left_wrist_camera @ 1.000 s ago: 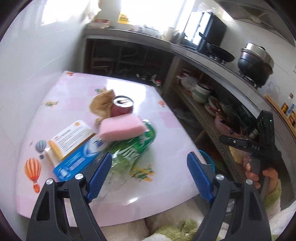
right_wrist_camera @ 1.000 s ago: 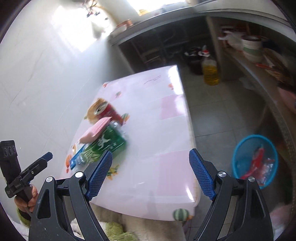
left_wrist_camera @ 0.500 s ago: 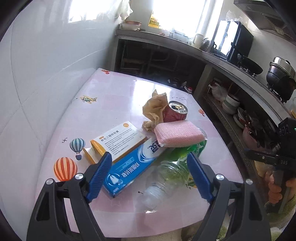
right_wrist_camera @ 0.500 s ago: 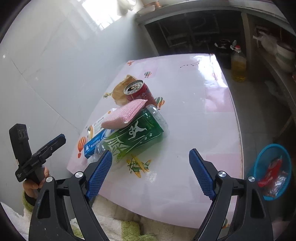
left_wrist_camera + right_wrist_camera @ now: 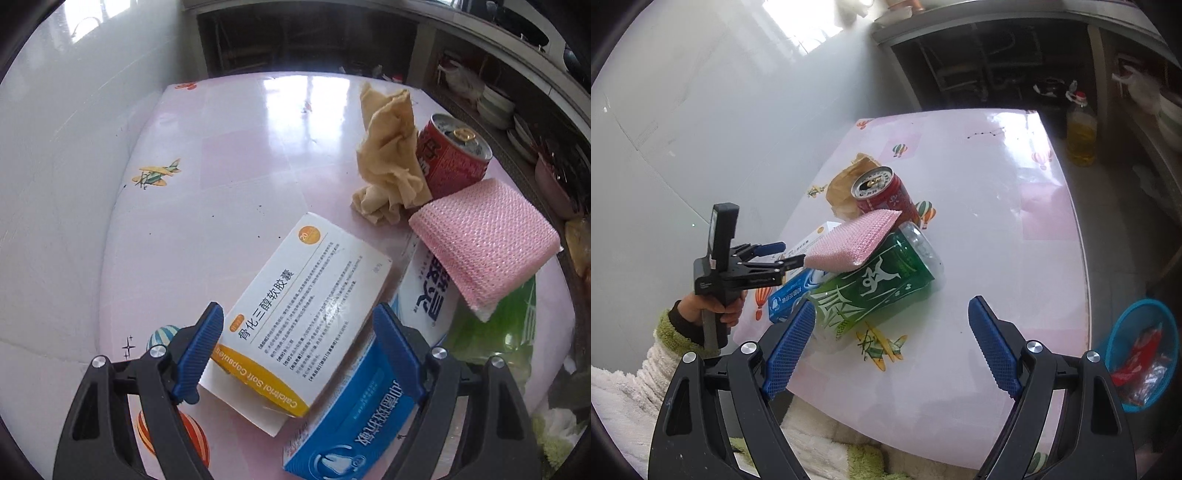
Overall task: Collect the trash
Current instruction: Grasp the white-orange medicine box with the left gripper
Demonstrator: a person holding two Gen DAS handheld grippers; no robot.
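A pile of trash lies on the pink table (image 5: 229,155). A white and yellow medicine box (image 5: 295,314) rests on a blue box (image 5: 354,417). A pink sponge (image 5: 484,243) lies on a green plastic bottle (image 5: 875,280). A red can (image 5: 450,155) stands beside a crumpled brown paper (image 5: 391,155). My left gripper (image 5: 299,350) is open, its fingers on either side of the medicine box's near end. My right gripper (image 5: 890,347) is open and empty, just in front of the green bottle. The left gripper also shows in the right wrist view (image 5: 779,254).
A blue waste basket (image 5: 1141,354) with red wrappers stands on the floor right of the table. A bottle of yellow oil (image 5: 1080,129) stands on the floor beyond. A white tiled wall runs along the table's left. Shelves with dishes (image 5: 495,107) are at the right.
My left gripper has moved forward and down, so its open fingers now straddle the medicine box. My right gripper has come closer to the green bottle.
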